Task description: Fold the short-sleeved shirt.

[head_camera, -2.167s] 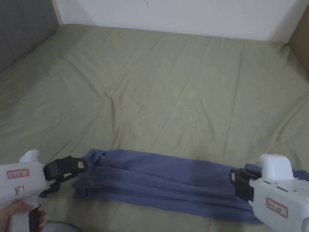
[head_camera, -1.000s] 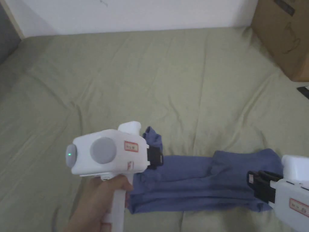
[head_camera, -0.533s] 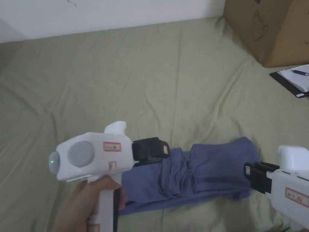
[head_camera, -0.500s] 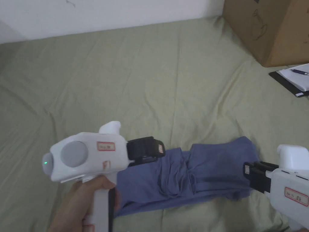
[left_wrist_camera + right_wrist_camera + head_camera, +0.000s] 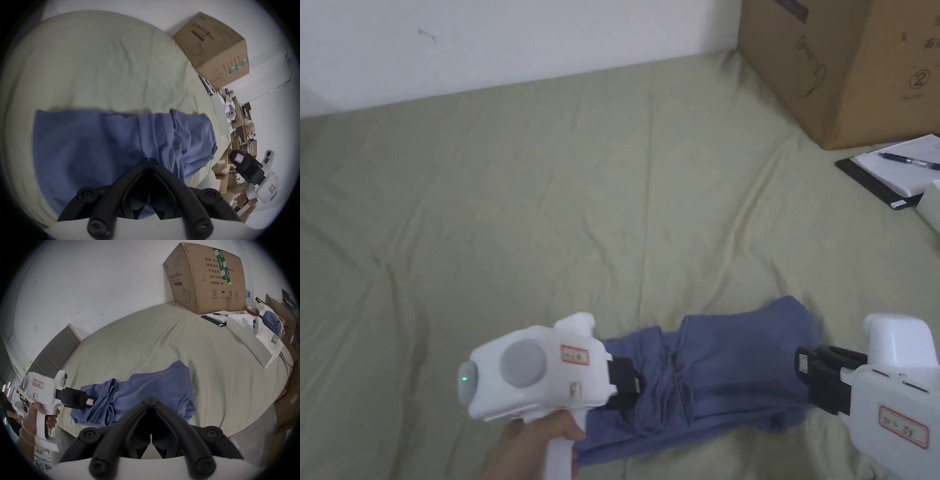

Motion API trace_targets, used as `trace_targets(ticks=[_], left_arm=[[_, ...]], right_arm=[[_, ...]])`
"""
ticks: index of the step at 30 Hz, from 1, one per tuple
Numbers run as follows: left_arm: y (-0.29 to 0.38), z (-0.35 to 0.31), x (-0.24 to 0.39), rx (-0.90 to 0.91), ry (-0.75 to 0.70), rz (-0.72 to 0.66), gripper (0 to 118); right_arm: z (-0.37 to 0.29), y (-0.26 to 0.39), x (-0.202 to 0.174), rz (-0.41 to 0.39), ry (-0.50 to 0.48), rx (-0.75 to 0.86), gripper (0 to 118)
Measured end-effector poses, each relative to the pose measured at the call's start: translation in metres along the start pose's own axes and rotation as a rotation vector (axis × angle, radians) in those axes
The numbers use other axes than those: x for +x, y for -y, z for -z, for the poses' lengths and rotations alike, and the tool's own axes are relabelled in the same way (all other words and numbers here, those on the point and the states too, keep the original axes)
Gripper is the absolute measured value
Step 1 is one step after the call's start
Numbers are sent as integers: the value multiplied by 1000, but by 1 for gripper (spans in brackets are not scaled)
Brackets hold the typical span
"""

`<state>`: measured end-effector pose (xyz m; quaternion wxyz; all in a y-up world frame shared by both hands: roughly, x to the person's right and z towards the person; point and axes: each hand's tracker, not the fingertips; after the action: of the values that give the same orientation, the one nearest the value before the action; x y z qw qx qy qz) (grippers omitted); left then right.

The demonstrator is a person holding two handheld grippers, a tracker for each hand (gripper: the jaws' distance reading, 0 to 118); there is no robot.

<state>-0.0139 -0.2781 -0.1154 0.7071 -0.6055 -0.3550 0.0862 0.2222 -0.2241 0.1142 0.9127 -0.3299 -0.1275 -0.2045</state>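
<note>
Head view: shirt (image 5: 731, 369) lies long from 9 to 3 o'clock on the bed (image 5: 550, 206).
Left tongs (image 5: 628, 387) pinch its 9 o'clock end; right tongs (image 5: 807, 375), pressed together, sit at its 3 o'clock edge.

Green bed (image 5: 550, 206): blue shirt (image 5: 731, 369), cardboard box (image 5: 850, 62), clipboard (image 5: 894, 172).

Shirt (image 5: 731, 369) now doubled over (formerly long strip), left gripper (image 5: 634, 384) carried rightward.

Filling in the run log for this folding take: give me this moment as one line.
stage: folding mid-way | shirt: bunched on bed sheet | left gripper: jaws together over shirt, grip unclear | right gripper: shut, at shirt's right edge
</note>
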Motion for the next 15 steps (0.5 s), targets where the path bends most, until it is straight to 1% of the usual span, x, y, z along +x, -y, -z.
trace_targets(ticks=[1,2,5,6,8,10,11,13,15], left_arm=[[1,10,3,-44,62,-10,1],[3,16,9,-74,87,-40,1],[7,15,24,-40,87,35,1],[7,11,26,-35,100,61,1],[6,-3,22,-34,120,55,1],[5,-25,9,27,162,32,1],[5,-38,-1,56,159,24,2],[5,-68,-26,122,151,-2,4],[6,-95,-58,173,186,-40,6]], right_arm=[[-1,-1,1,1,0,-1,0],[-2,-1,2,5,-1,0,0],[-6,0,-1,7,-13,7,0],[-7,0,-4,-6,-16,13,0],[-9,-1,-9,-37,-13,13,0],[-9,-1,-13,-67,-2,17,0],[-8,-2,-15,-75,-2,15,0],[-8,-2,-19,-76,0,14,0],[-6,-2,-21,-68,-12,10,0]])
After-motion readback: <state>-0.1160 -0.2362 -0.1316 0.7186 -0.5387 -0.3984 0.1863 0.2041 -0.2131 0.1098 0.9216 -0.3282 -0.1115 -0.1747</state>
